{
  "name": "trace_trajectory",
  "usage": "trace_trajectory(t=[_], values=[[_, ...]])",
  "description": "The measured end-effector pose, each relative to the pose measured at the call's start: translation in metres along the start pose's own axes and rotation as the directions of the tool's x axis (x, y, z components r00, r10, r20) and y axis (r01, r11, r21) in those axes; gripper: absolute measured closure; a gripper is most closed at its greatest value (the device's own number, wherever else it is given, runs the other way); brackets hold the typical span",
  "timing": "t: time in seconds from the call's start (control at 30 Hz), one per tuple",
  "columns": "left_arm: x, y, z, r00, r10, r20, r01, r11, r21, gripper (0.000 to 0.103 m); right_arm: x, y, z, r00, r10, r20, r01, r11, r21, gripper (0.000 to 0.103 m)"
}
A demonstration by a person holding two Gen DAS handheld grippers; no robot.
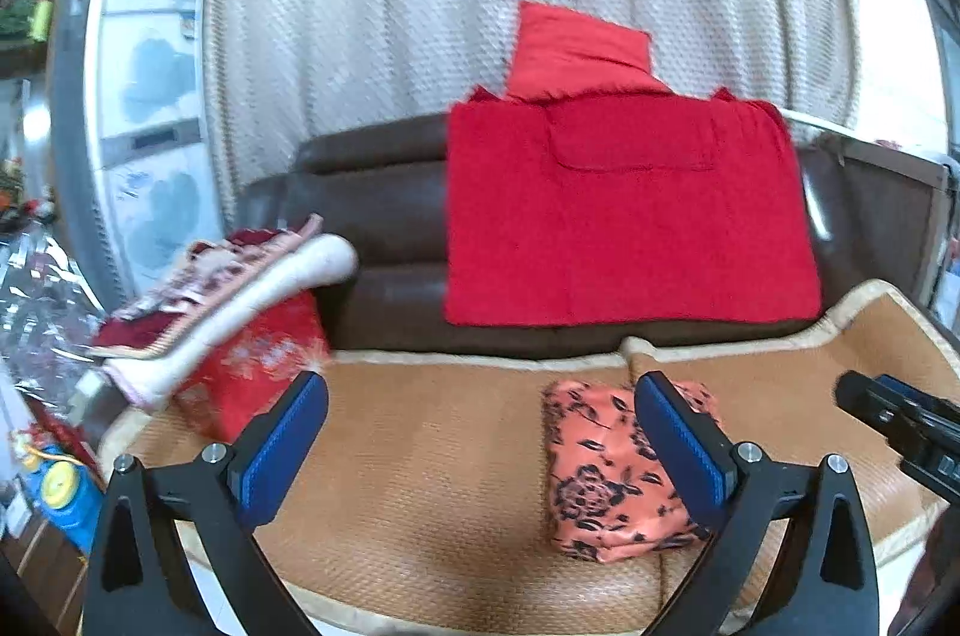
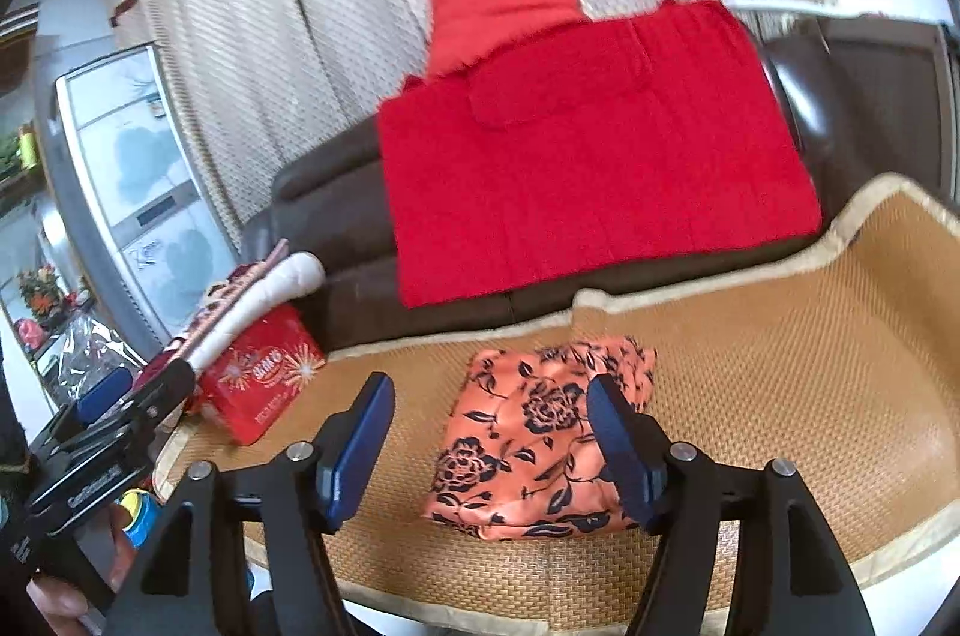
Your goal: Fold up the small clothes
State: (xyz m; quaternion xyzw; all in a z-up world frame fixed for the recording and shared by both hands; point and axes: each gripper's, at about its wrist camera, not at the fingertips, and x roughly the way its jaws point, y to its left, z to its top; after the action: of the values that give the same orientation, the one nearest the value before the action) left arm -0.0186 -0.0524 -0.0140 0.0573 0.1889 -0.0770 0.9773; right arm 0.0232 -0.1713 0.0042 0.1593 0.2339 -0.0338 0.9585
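Woven mat (image 1: pixel 420 456) on the sofa seat, red box (image 1: pixel 258 360) at left, then the left gripper (image 1: pixel 480 444) with fingers spread wide and empty, the folded floral cloth (image 1: pixel 606 480) lying flat on the mat below and right of its gap. Right gripper (image 2: pixel 489 447) also spread, nothing pinched, cloth under and past its right finger (image 2: pixel 624 450), not touched. Fold looks finished and released; next move likely needs a fresh garment, maybe the red knit (image 1: pixel 630 216) on the sofa back.
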Motion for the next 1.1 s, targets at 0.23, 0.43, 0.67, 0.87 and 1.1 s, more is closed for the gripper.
trace_trajectory(t=[0.23, 0.43, 0.67, 0.87, 1.1], values=[[-0.03, 0.002, 0.003, 0.996, 0.061, 0.065, -0.064, 0.997, 0.045, 0.0, -0.029, 0.025, 0.0, 0.999, 0.012, 0.035, -0.011, 0.999, -0.051, 0.028], [-0.042, 0.01, 0.005, 0.998, 0.025, 0.059, -0.027, 0.999, 0.038, 0.0, -0.035, 0.041, -0.007, 0.999, -0.009, 0.042, 0.013, 0.995, -0.099, 0.028], [-0.048, 0.021, 0.0, 0.999, 0.001, 0.041, -0.002, 1.0, 0.025, 0.0, -0.038, 0.059, -0.02, 0.998, -0.043, 0.041, 0.049, 0.988, -0.15, 0.028], [-0.05, 0.023, -0.007, 0.999, -0.003, 0.032, 0.002, 0.999, 0.038, 0.0, -0.035, 0.071, -0.035, 0.994, -0.093, 0.059, 0.103, 0.976, -0.194, 0.028], [-0.053, 0.023, -0.009, 0.999, -0.004, 0.041, 0.003, 0.999, 0.035, 0.0, -0.04, 0.066, -0.033, 0.99, -0.115, 0.079, 0.128, 0.975, -0.179, 0.028]])
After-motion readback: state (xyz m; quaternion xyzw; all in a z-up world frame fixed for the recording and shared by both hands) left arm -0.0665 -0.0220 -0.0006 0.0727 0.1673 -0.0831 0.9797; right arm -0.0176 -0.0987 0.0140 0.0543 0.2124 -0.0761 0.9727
